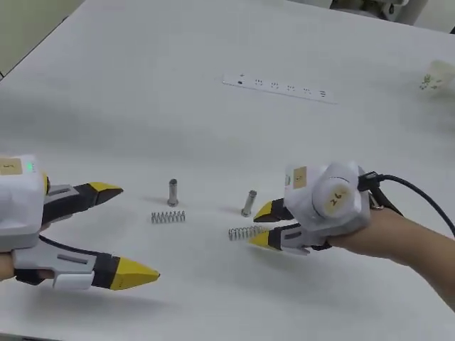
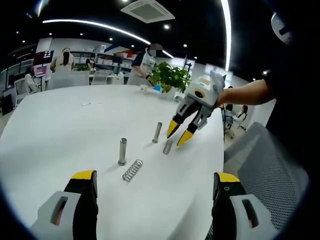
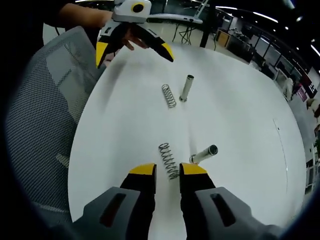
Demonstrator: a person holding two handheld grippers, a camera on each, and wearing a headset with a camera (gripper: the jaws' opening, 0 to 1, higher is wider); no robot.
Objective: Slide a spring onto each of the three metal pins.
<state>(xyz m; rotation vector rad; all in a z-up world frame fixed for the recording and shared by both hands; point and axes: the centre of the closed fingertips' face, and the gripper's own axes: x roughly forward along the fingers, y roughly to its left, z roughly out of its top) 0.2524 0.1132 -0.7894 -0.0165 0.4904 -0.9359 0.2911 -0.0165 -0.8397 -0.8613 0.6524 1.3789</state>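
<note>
Right gripper view shows right tongs (image 3: 168,171) narrowly apart astride a spring (image 3: 167,155) end; left tongs (image 1: 139,231) gape wide.

a smooth, matt white table (image 1: 142,106) bears a pin (image 1: 173,192) and a second pin (image 1: 249,202) of dull brushed metal, a spring (image 1: 168,217) and a second spring (image 1: 245,232) of thin shiny wire, while the left gripper (image 1: 135,231) and right gripper (image 1: 257,227) have smooth white plastic shells with yellow tips, near a grey mesh chair (image 3: 45,115).
</note>
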